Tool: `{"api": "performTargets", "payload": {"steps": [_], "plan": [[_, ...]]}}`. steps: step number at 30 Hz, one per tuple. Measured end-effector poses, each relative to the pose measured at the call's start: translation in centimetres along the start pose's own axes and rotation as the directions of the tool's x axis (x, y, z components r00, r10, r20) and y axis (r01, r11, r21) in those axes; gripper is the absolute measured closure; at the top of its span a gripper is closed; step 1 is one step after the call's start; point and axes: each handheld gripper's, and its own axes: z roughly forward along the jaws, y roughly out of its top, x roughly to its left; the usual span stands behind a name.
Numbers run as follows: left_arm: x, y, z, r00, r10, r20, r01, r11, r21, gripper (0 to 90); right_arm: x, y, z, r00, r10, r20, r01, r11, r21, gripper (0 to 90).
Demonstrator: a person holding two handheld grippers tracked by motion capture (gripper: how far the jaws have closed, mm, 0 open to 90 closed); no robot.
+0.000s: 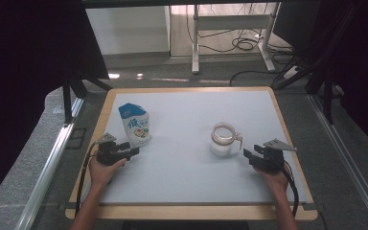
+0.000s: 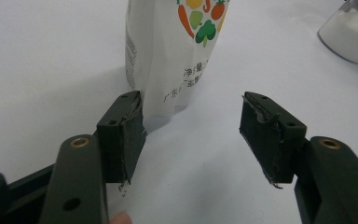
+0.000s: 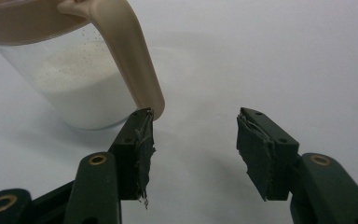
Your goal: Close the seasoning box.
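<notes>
Left hand-held gripper [image 1: 133,152] jaws wide, nothing held, just beside the base of the standing pouch [image 1: 136,125], left of centre in the high view. Right hand-held gripper [image 1: 249,156] also wide and empty, near the handle [image 3: 127,46] of the glass jar [image 1: 223,140] of white powder, centre-right on the surface [image 1: 182,177]. Risk: pinching the pouch low folds it or tips it; a jaw nudging the handle spins the jar.

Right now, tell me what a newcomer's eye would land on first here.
First, the blue-and-white pouch standing upright at the table's left, printed with vegetables. Next, the clear jug with a tan rim and handle, right of centre, part full of white powder. An open gripper waits near each: left gripper by the pouch, right gripper by the jug.
</notes>
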Motion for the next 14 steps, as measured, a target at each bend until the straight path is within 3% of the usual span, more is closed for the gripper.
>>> {"api": "performTargets", "payload": {"steps": [14], "plan": [[-0.06,0.11,-0.06,1.0,0.003,-0.001,-0.003,1.0,0.002,39.4,0.02,0.01,0.08,1.0,0.001,0.009,-0.001,1.0,0.003,44.4]]}}
